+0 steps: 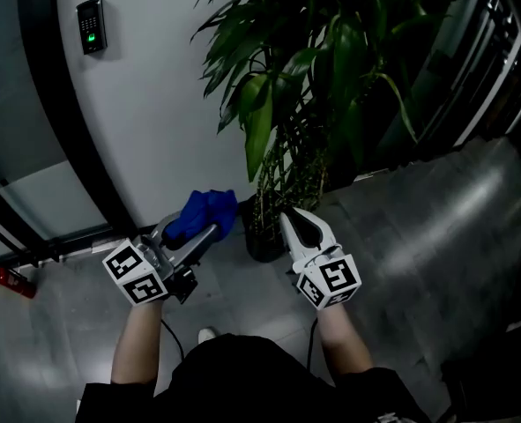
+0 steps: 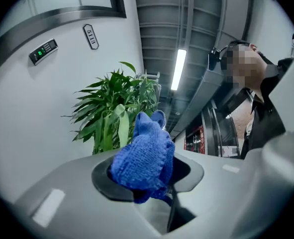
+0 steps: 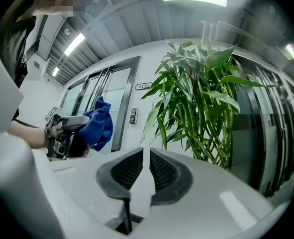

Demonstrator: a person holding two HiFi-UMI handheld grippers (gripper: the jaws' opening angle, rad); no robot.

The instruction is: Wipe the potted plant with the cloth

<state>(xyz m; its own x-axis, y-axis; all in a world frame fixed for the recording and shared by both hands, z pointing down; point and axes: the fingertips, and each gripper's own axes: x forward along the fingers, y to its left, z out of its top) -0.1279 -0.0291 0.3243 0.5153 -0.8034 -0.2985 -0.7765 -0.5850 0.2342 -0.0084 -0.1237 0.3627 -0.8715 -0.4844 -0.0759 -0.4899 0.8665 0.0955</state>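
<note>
The potted plant [image 1: 304,77] has long green leaves and thin stalks rising from a dark pot [image 1: 264,241] on the floor by a white wall. My left gripper [image 1: 209,227] is shut on a blue knitted cloth [image 1: 203,211], held just left of the pot and below the lowest leaves. In the left gripper view the cloth [image 2: 144,158] bulges out of the jaws, with the plant [image 2: 112,118] behind it. My right gripper [image 1: 291,217] is shut with nothing in it, its tip beside the stalks. The right gripper view shows the plant [image 3: 201,98] ahead and the cloth [image 3: 98,126] to the left.
An access reader [image 1: 91,25] hangs on the curved white wall, next to a dark door frame [image 1: 44,104]. A red object [image 1: 9,280] lies on the floor at the left. Glass panels [image 1: 498,51] stand behind the plant on the right. My shoe [image 1: 205,334] is below.
</note>
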